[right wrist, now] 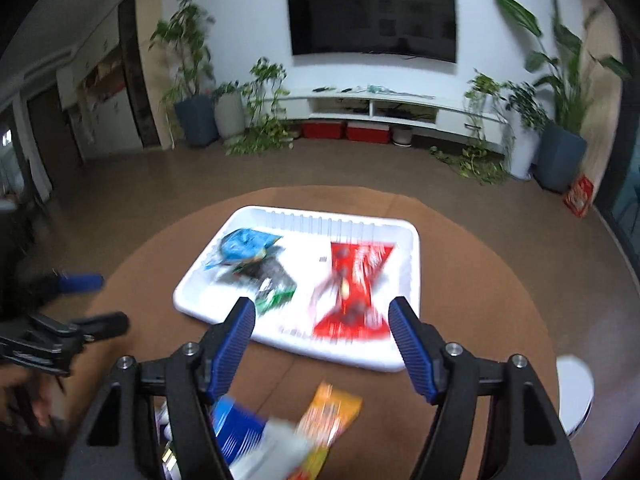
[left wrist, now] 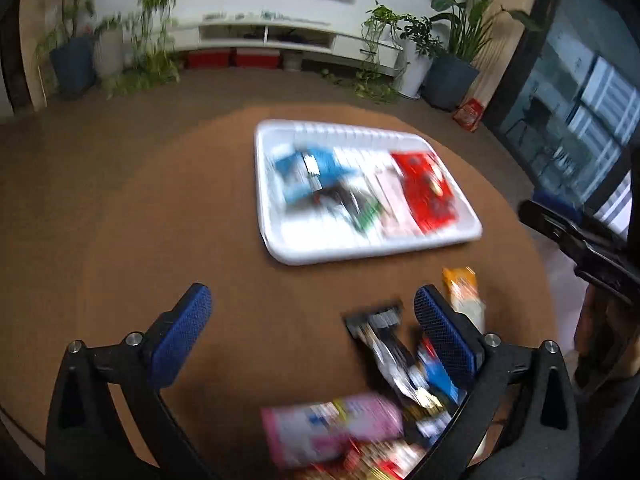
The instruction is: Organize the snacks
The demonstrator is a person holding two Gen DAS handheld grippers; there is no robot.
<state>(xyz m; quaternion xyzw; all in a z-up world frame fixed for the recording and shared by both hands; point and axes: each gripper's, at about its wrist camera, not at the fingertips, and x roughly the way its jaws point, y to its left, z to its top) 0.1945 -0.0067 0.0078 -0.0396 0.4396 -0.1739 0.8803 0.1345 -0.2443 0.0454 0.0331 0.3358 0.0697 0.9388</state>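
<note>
A home living room: a wall-mounted television (right wrist: 372, 20) hangs above a low white media console (right wrist: 400, 110), flanked by potted plants (right wrist: 188, 80), with a round brown tabletop (right wrist: 480, 280) in front.

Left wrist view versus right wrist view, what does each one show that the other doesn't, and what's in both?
Only the left wrist view shows the pink packet and black packet nearest the camera. Only the right wrist view shows the whole wall TV. Both show the white tray holding the red packet and blue packet, plus the orange packet on the round table.
</note>
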